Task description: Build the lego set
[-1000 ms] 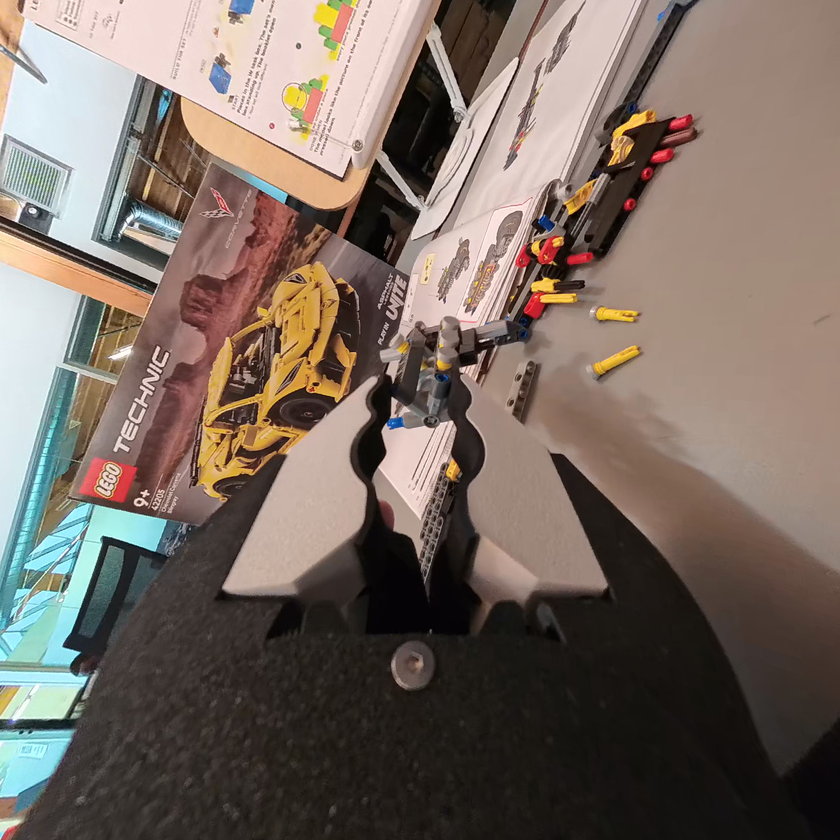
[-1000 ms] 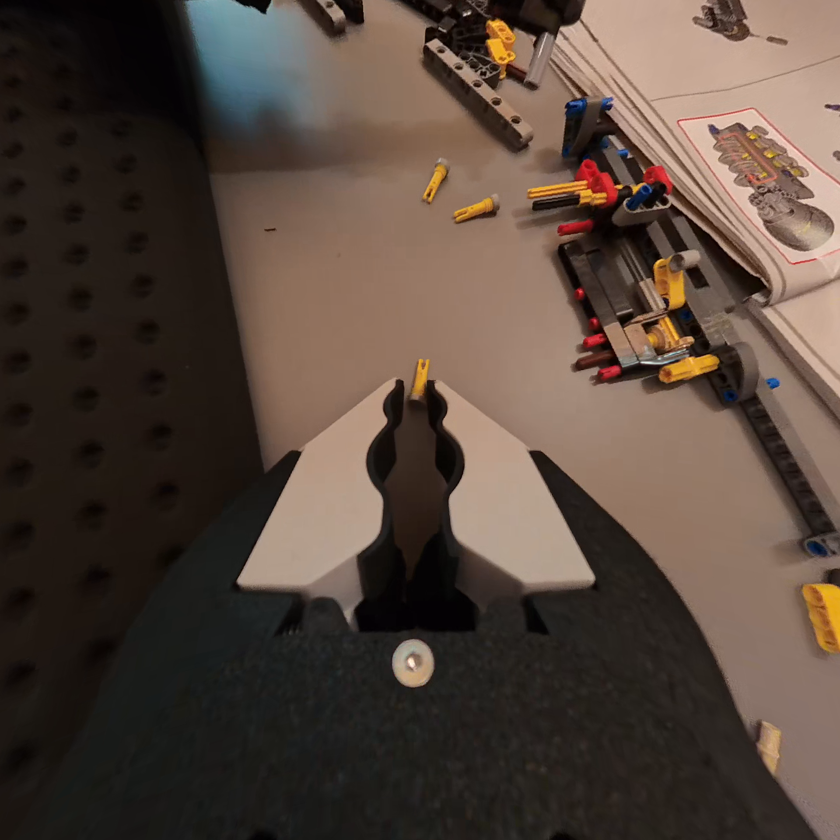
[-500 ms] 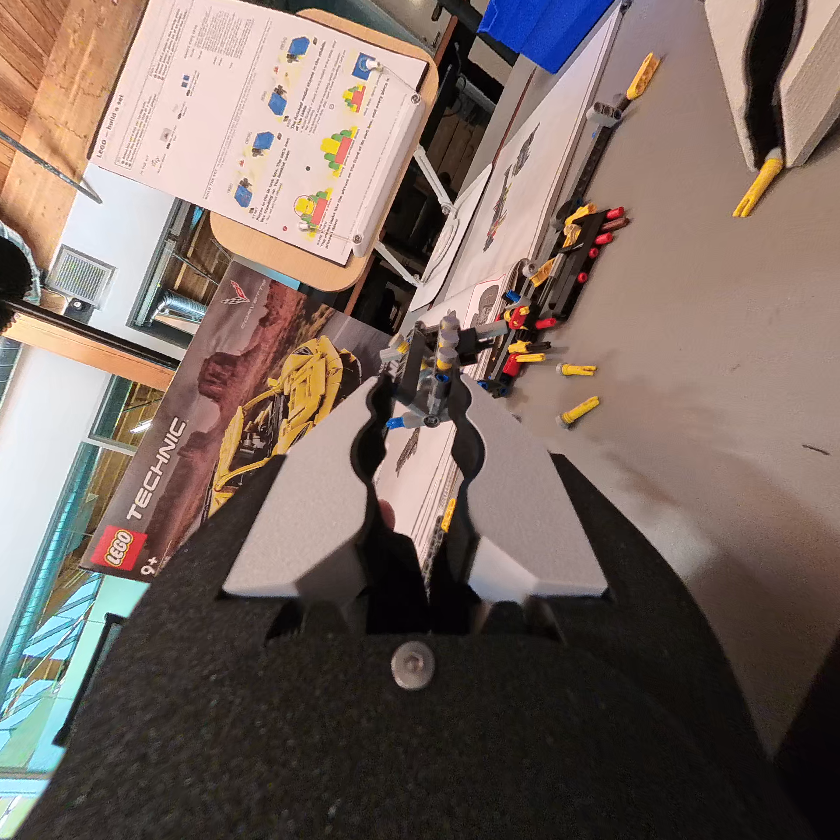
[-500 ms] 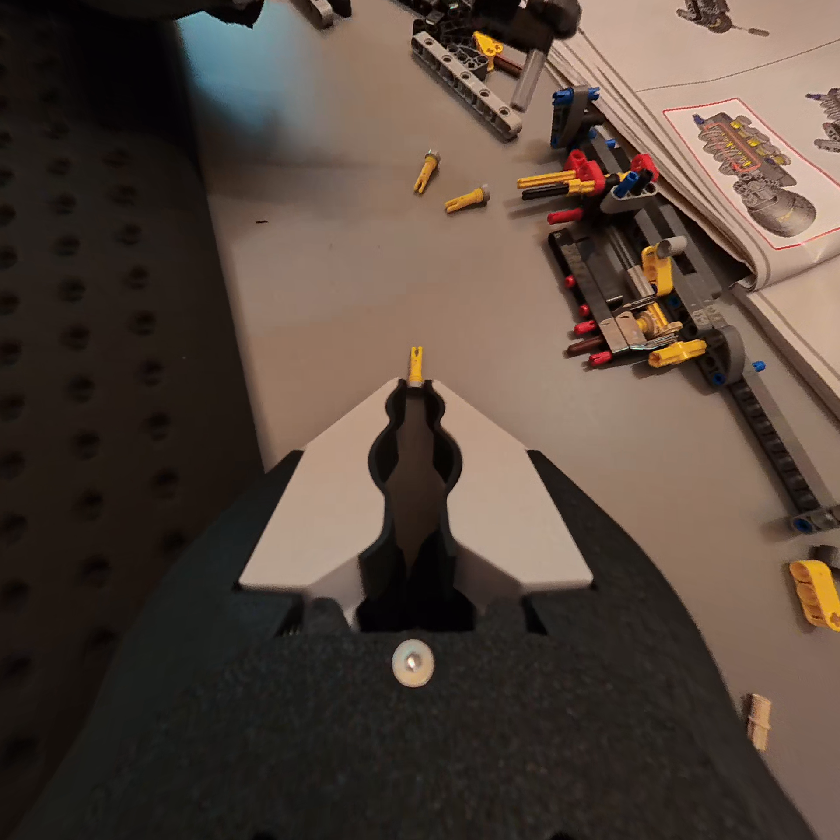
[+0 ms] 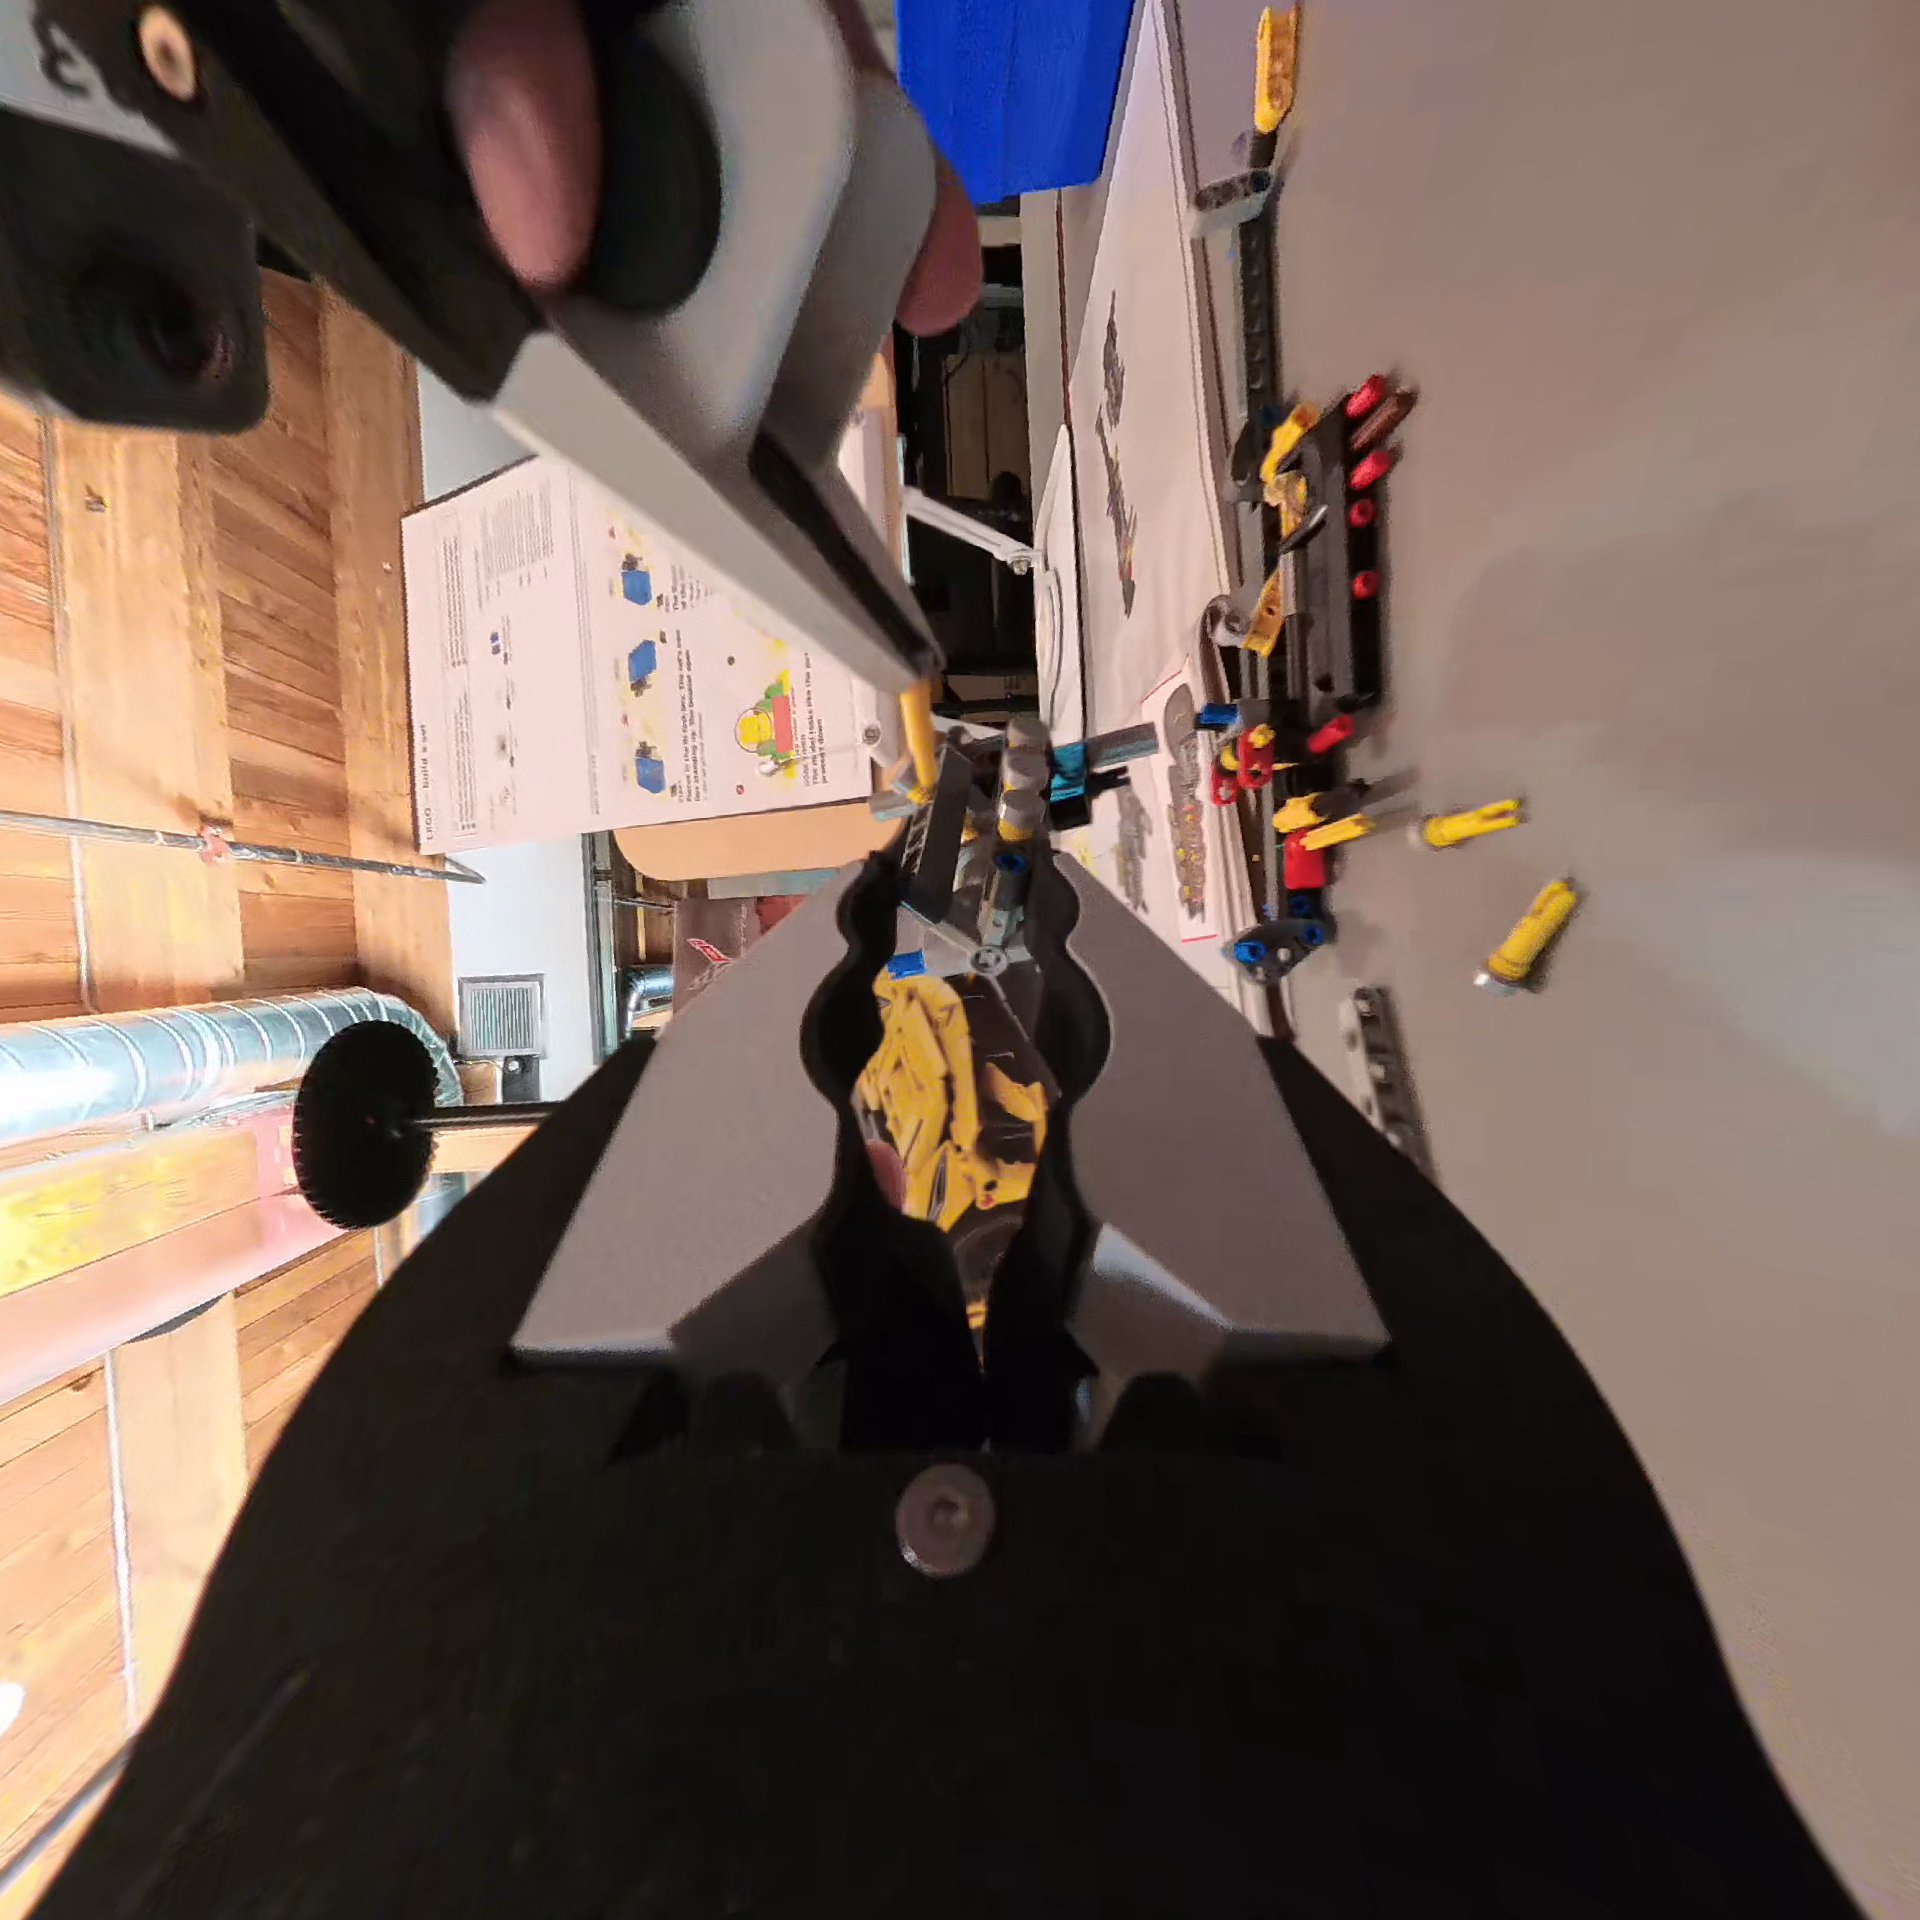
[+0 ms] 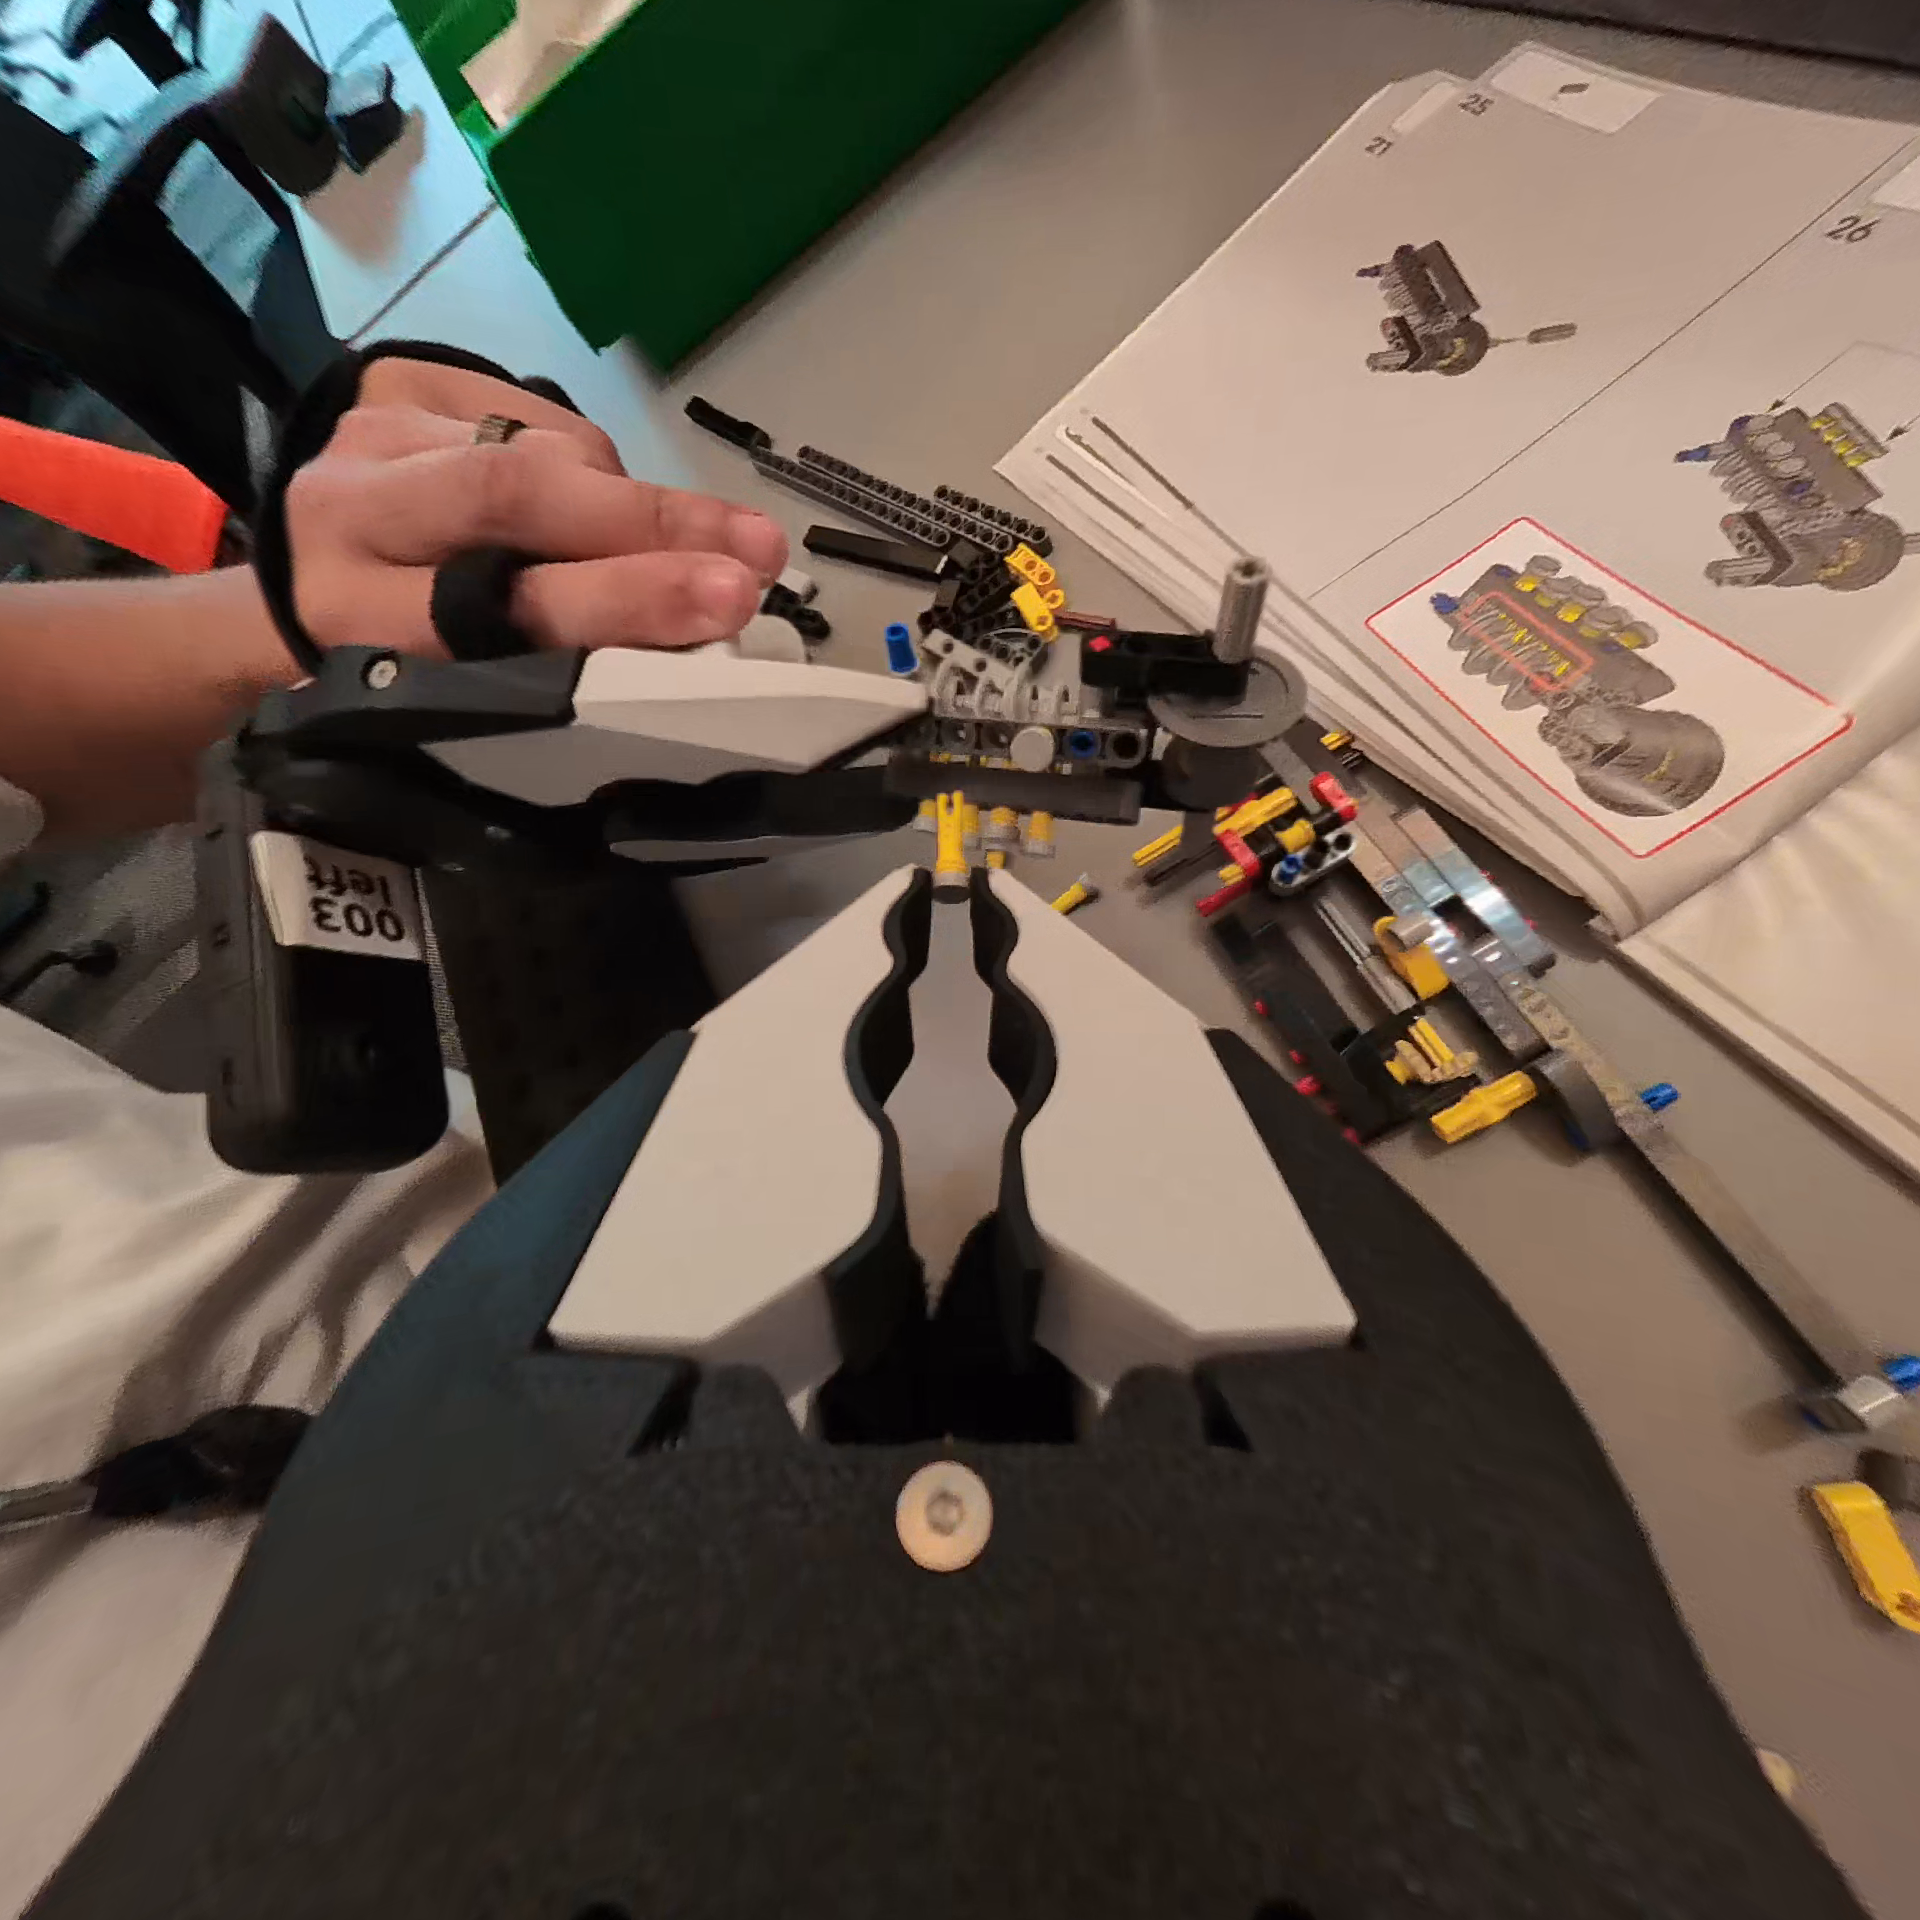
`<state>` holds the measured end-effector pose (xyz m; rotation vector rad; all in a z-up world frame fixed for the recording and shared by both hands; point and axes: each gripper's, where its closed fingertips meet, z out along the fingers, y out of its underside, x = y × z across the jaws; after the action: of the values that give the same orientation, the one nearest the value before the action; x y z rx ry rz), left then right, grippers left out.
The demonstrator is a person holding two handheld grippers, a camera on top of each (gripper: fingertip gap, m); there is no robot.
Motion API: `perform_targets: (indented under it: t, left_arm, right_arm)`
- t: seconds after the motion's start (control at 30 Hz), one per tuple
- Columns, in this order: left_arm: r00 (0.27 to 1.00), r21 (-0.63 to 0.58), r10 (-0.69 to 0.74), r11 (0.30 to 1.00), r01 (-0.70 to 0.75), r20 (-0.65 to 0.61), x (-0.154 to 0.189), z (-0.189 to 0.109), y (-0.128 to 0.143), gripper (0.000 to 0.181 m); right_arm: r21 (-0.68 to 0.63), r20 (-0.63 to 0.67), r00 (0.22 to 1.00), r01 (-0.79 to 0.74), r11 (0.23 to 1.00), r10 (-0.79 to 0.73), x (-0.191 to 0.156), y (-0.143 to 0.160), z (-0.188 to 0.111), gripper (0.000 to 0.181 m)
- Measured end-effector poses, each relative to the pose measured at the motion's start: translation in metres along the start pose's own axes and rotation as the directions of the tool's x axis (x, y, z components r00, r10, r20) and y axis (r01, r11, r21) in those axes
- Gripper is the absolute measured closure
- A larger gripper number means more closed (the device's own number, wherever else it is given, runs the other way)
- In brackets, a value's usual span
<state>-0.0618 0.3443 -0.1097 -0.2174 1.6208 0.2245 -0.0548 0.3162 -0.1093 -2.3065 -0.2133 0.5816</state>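
Note:
My left gripper (image 5: pixel 961 871) is shut on a grey and black lego assembly (image 5: pixel 992 831) and holds it in the air above the table. In the right wrist view the left gripper (image 6: pixel 899 753) comes in from the left with the assembly (image 6: pixel 1039 712) held level. My right gripper (image 6: pixel 945 885) is shut on a yellow pin (image 6: pixel 948 842) that points up at the underside of the assembly, next to a row of other yellow pins. In the left wrist view the right gripper (image 5: pixel 920 665) reaches in from the upper left, and the yellow pin (image 5: pixel 916 743) touches the assembly's edge.
An open instruction booklet (image 6: pixel 1558 416) lies at the right. A long black frame with red and yellow parts (image 6: pixel 1403 997) lies beside it. Loose yellow pins (image 5: pixel 1470 826) lie on the grey table. A green bin (image 6: pixel 727 156) stands behind. A person's hand (image 6: pixel 499 540) grips the left gripper. Only a small space, under 4 cm, lies between the two pairs of fingers.
My right gripper has lifted the yellow pin off the table and brought it up to the assembly. My left gripper has turned and raised the assembly toward it.

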Motion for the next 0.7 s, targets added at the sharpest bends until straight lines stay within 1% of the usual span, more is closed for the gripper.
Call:
perform_targets:
  t: [0.07,0.2,0.3,0.43,0.6,0.7]
  left_arm:
    - [1.000,0.005,0.004,1.000,-0.004,0.004,-0.004,0.002,0.000,0.158]
    - [1.000,0.000,0.022,1.000,-0.022,-0.003,-0.004,0.006,0.004,0.158]
    - [0.999,-0.004,0.036,0.999,-0.036,-0.009,-0.001,0.008,0.005,0.158]
    - [1.000,-0.015,0.018,1.000,-0.019,-0.021,0.001,0.012,0.005,0.158]
    - [0.997,-0.026,0.066,0.997,-0.067,-0.036,0.006,0.016,0.005,0.158]
    - [0.991,-0.013,0.123,0.992,-0.124,-0.043,0.008,0.017,0.003,0.158]
  right_arm:
    - [0.016,-0.040,0.999,-0.007,1.000,0.008,0.007,-0.009,0.000,0.175]
    - [0.021,-0.040,0.998,-0.046,0.999,0.046,0.010,-0.017,-0.002,0.174]
    - [-0.001,-0.067,0.996,-0.056,0.998,0.056,0.016,-0.016,0.000,0.174]
    - [-0.014,-0.088,0.993,-0.085,0.996,0.084,0.019,-0.014,0.005,0.174]
    - [-0.039,-0.137,0.987,-0.090,0.995,0.084,0.025,-0.012,0.006,0.175]
    - [-0.075,-0.149,0.985,-0.098,0.992,0.086,0.027,-0.008,0.006,0.174]
